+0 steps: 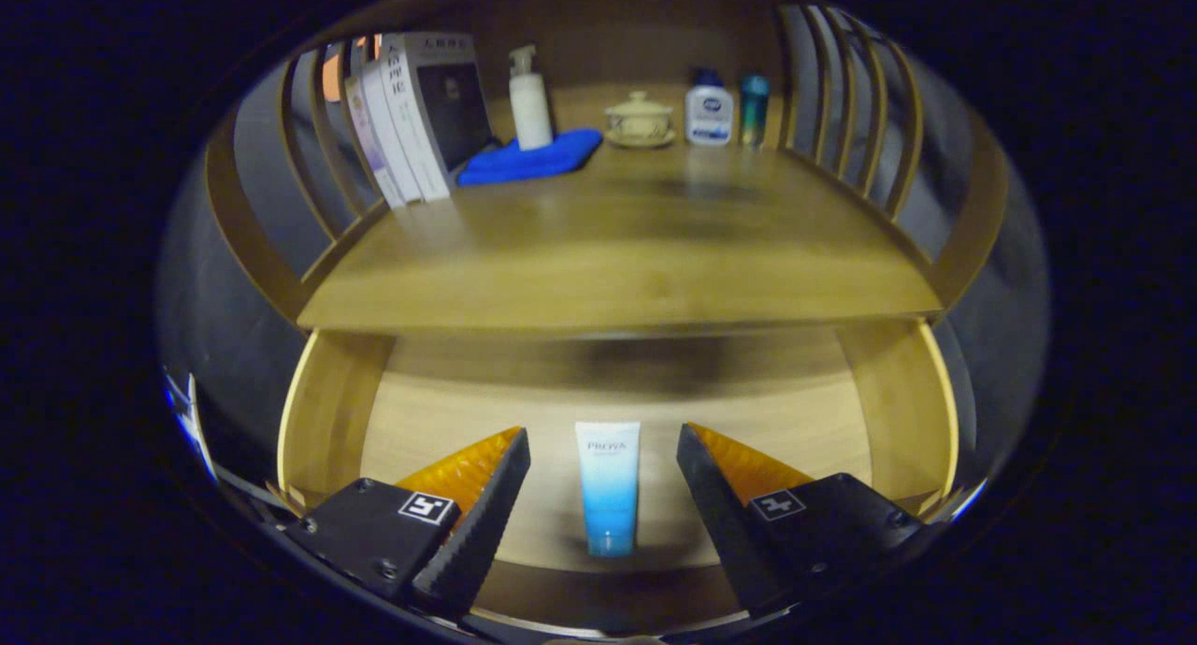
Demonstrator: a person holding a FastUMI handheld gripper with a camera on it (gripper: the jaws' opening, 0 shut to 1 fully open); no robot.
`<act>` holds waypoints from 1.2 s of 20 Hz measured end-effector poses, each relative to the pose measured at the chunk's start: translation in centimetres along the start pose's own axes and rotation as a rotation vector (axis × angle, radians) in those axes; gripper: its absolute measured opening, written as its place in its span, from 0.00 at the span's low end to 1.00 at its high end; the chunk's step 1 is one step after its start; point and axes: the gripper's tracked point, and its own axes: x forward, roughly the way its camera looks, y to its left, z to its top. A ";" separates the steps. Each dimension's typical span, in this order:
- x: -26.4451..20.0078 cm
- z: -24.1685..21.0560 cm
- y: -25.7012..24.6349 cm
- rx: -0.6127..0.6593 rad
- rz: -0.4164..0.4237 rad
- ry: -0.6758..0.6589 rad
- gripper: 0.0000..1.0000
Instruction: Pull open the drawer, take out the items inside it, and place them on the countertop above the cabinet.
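Near the drawer's (332,411) front edge, midway between its side walls, a blue-and-white tube (608,486) lies lengthwise, lined up for a straight grasp. Flanking it, the gripper (603,453) is spread wide, neither finger touching. Above, the tabletop's (617,271) front stretch lies bare, with books (416,112), a cloth (533,157) and bottles (709,112) along its back edge.

The gripper (603,495) has black ribbed fingers (472,533) backed with orange wedges, black screwed plates, and a white square marker on each.
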 end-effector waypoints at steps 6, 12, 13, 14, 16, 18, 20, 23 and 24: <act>2.1 -4.2 0.0 -0.001 -0.023 0.216 0.98; 3.7 -6.1 -0.7 0.001 -0.070 0.292 0.73; 3.5 -5.8 -0.7 0.003 -0.080 0.280 0.65; 3.7 -5.9 -0.7 -0.007 -0.076 0.273 0.56; 3.3 -5.9 -0.9 -0.002 -0.072 0.266 0.47; 2.8 -5.3 -0.7 0.006 -0.057 0.237 0.45; 1.9 -4.7 -0.6 -0.005 -0.040 0.206 0.44; -0.1 -3.7 0.1 -0.011 -0.013 0.167 0.43; -0.8 -3.3 0.3 -0.013 -0.004 0.154 0.43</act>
